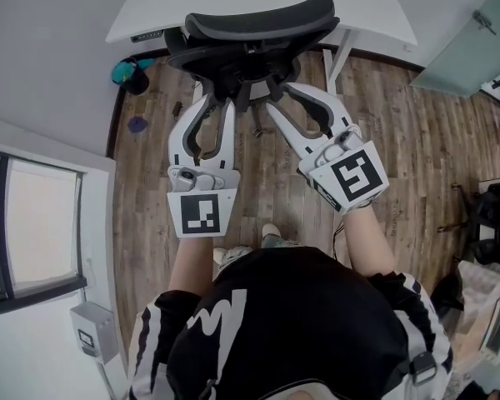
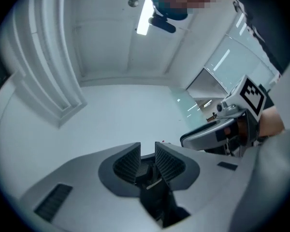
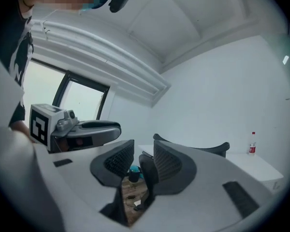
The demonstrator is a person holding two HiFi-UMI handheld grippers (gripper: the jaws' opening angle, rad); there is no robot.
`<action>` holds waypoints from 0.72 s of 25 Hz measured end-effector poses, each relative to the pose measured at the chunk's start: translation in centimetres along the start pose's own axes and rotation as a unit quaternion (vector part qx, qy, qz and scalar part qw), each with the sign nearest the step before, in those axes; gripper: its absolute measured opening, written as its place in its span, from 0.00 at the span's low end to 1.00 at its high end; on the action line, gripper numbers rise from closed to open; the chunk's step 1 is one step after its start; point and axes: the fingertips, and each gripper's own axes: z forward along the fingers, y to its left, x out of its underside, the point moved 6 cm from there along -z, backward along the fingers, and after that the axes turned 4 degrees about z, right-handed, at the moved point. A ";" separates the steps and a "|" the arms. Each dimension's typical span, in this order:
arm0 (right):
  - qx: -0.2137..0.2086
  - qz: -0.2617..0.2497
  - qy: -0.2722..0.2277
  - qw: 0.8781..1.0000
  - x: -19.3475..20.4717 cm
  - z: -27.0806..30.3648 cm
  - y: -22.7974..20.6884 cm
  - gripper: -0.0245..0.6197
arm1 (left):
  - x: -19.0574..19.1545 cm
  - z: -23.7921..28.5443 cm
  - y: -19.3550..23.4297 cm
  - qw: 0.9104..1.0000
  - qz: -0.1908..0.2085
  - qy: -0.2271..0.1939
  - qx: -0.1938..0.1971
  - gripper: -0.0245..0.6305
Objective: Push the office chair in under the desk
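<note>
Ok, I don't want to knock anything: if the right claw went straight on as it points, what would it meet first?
The office chair: a dark strut of its back stands between the right claw's jaws, so it would likely meet that almost at once; exact depth is unclear.

Black top (image 1: 300, 323) with white-patterned sleeves; white left gripper (image 1: 218, 105) and right gripper (image 1: 282, 97), black-and-white marker cubes

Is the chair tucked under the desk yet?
Nearly. The office chair has its backrest at the edge of the desk, seat hidden beneath. In hand: the left gripper seems clamped on the back frame; the right gripper has a bar between its jaws, not squeezed. To do: maybe a last small push, then let go.
</note>
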 end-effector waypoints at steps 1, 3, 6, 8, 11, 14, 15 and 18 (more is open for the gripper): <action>0.001 0.004 -0.003 1.000 0.0 -0.1 0.1 0.24 | 0.1 -0.3 -0.1 1.000 -0.011 0.000 -0.002 0.19; 0.000 0.009 -0.005 1.000 0.1 0.0 0.3 0.24 | 0.3 -0.8 -0.4 1.000 -0.017 0.004 -0.003 0.18; -0.001 0.028 -0.014 1.000 0.2 -0.2 0.3 0.19 | 0.5 -1.0 -0.4 0.999 -0.035 0.004 -0.003 0.17; -0.003 0.044 -0.019 0.999 0.3 -0.4 0.3 0.16 | 0.4 -1.1 -0.3 0.999 -0.051 0.000 -0.005 0.16; -0.019 0.059 -0.022 0.998 0.4 -0.6 0.7 0.15 | 0.4 -1.5 -0.1 0.998 -0.058 0.003 -0.005 0.14; -0.035 0.075 -0.025 0.996 0.4 -0.7 1.1 0.11 | 0.6 -1.9 0.3 0.998 -0.065 0.002 -0.012 0.12; -0.036 0.080 -0.027 0.996 0.4 -0.8 1.2 0.10 | 0.6 -2.1 0.3 0.998 -0.064 -0.001 -0.013 0.10; -0.042 0.088 -0.031 0.995 0.6 -1.3 1.5 0.07 | 0.7 -2.4 -0.4 0.998 -0.067 0.006 -0.004 0.06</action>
